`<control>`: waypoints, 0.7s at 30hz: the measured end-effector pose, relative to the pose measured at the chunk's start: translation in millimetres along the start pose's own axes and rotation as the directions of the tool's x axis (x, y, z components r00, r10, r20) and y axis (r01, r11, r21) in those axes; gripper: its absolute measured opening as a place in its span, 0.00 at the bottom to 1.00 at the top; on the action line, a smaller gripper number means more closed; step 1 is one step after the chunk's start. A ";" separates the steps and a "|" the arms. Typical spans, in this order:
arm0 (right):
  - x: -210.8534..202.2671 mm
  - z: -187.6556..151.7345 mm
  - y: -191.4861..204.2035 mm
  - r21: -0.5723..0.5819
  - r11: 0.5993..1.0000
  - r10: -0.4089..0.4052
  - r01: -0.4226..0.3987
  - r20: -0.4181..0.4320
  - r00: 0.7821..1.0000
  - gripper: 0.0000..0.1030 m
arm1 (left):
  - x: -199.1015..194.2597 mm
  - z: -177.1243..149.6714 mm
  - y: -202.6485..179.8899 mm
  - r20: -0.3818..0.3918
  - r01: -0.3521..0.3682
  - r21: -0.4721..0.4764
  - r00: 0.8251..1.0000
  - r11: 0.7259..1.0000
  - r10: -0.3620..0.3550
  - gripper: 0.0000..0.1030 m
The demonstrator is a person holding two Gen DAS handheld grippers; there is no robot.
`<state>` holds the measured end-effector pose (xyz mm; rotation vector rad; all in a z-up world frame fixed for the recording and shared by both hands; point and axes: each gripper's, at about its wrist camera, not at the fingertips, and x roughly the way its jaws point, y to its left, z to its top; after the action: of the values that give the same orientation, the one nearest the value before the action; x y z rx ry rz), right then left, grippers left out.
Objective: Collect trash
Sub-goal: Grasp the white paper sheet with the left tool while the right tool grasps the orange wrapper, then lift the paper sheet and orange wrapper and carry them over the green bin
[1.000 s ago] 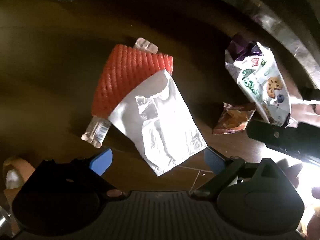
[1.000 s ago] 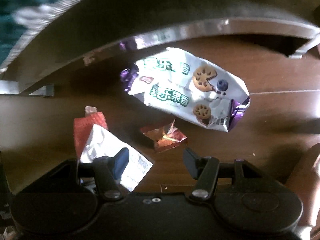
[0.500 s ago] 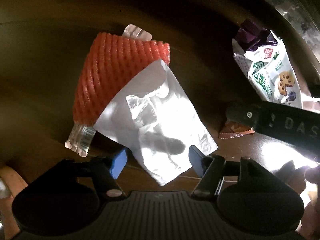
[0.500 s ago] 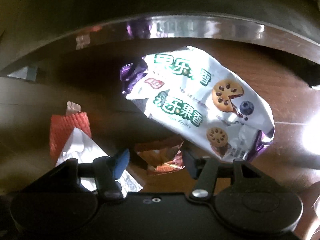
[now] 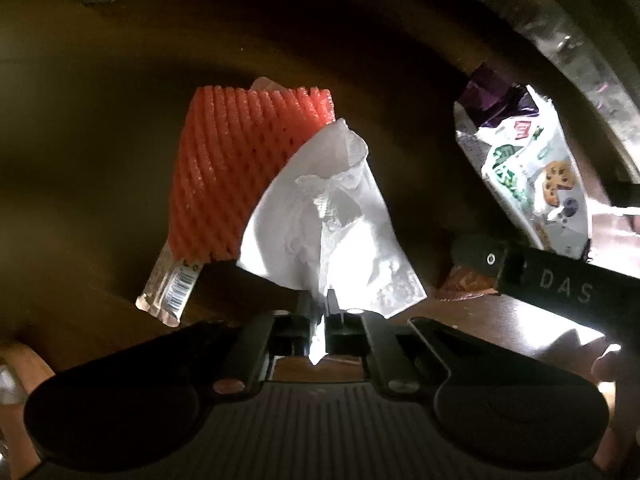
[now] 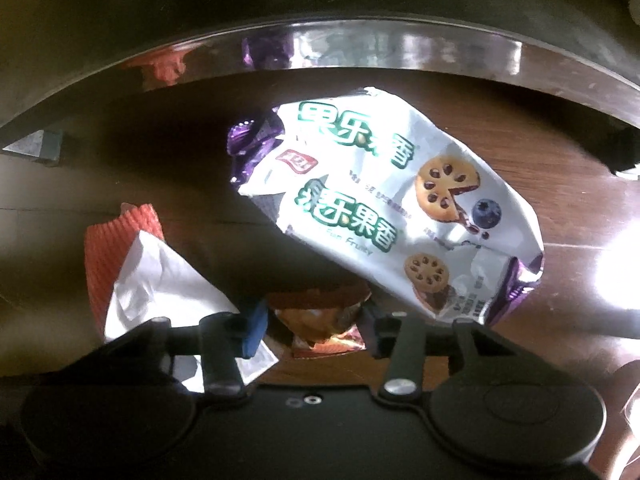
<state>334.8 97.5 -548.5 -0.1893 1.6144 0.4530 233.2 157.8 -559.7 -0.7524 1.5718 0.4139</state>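
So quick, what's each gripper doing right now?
Left gripper: shut on the white paper.
Right gripper: closing around the small orange wrapper, not yet gripping.

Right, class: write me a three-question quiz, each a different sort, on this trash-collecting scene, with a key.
1. True or false: the left gripper is shut on the crumpled white paper wrapper.
2. What lies between the right gripper's closing jaws? A) small orange-brown foil wrapper B) red foam fruit net C) white-and-purple cookie bag
3. Fill in: the clear plastic sachet sticks out from under the red foam ____.

Key: 1 true; 2 A; 3 net.
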 end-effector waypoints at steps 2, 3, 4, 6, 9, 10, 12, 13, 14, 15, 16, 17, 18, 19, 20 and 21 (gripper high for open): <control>-7.8 -3.5 -6.9 0.019 1.000 0.015 -0.015 -0.001 1.000 0.43 | -5.7 -2.4 1.5 0.000 -0.013 0.011 1.000 1.000 0.013 0.03; -14.6 -5.9 -12.8 0.029 0.999 0.016 -0.016 -0.001 1.000 0.43 | -10.2 -2.2 1.9 -0.001 -0.016 0.011 1.000 1.000 0.016 0.03; -19.8 -7.6 -15.0 0.039 0.999 0.018 -0.018 0.000 1.000 0.43 | -14.2 -3.1 2.5 0.002 -0.014 0.011 1.000 1.000 0.014 0.02; -32.3 -10.7 -17.8 0.051 0.999 0.018 -0.019 0.007 1.000 0.43 | -25.0 -3.5 -0.2 0.010 -0.005 0.022 1.000 1.000 0.004 0.02; -55.4 -16.4 -18.2 0.052 0.999 0.012 -0.013 0.020 1.000 0.43 | -47.1 -6.0 -10.1 0.032 -0.008 0.074 0.999 0.997 0.006 0.02; -65.2 -18.8 -17.8 0.051 0.999 0.010 -0.011 0.027 1.000 0.43 | -55.2 -8.9 -11.5 0.040 -0.004 0.079 0.999 0.997 0.001 0.02; -85.5 -24.0 -16.5 0.048 0.999 0.007 -0.009 0.043 0.999 0.43 | -76.8 -11.6 -12.8 0.063 0.010 0.086 0.998 0.996 -0.015 0.02; -97.0 -27.3 -15.6 0.047 0.999 0.011 -0.013 0.053 0.999 0.43 | -89.4 -14.8 -16.6 0.075 0.013 0.094 0.997 0.996 -0.020 0.02; -109.4 -31.3 -14.4 0.045 0.999 0.015 -0.018 0.061 0.998 0.43 | -101.4 -17.4 -19.1 0.090 0.013 0.106 0.996 0.994 -0.023 0.02; -122.0 -36.9 -12.9 0.039 0.999 0.020 -0.022 0.073 0.997 0.43 | -113.8 -18.5 -19.8 0.108 0.010 0.123 0.994 0.992 -0.024 0.02; -134.8 -40.1 -11.6 0.033 0.999 0.023 -0.026 0.086 0.996 0.43 | -125.9 -21.5 -21.9 0.121 0.010 0.138 0.992 0.990 -0.027 0.02; -149.1 -45.4 -10.2 0.030 0.999 0.024 -0.027 0.097 0.995 0.43 | -141.0 -25.3 -24.8 0.138 0.012 0.156 0.990 0.988 -0.034 0.02; -161.6 -48.5 -11.4 0.034 0.999 0.025 -0.028 0.105 0.994 0.43 | -151.8 -31.6 -29.2 0.155 0.012 0.172 0.987 0.985 -0.040 0.02; -175.9 -52.8 -11.2 0.039 0.999 0.033 -0.038 0.119 0.992 0.43 | -166.0 -36.9 -33.0 0.173 0.013 0.191 0.984 0.981 -0.047 0.02; -191.4 -57.1 -9.0 0.035 0.998 0.047 -0.053 0.142 0.989 0.43 | -182.2 -41.1 -35.6 0.189 0.020 0.207 0.980 0.978 -0.060 0.02; -206.3 -59.8 -5.7 0.025 0.998 0.055 -0.060 0.164 0.985 0.43 | -197.1 -47.1 -38.3 0.203 0.025 0.217 0.977 0.976 -0.070 0.02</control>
<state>303.3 38.3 -344.4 -0.0814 1.4677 0.4763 225.0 143.4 -354.1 -0.5606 1.3713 0.2742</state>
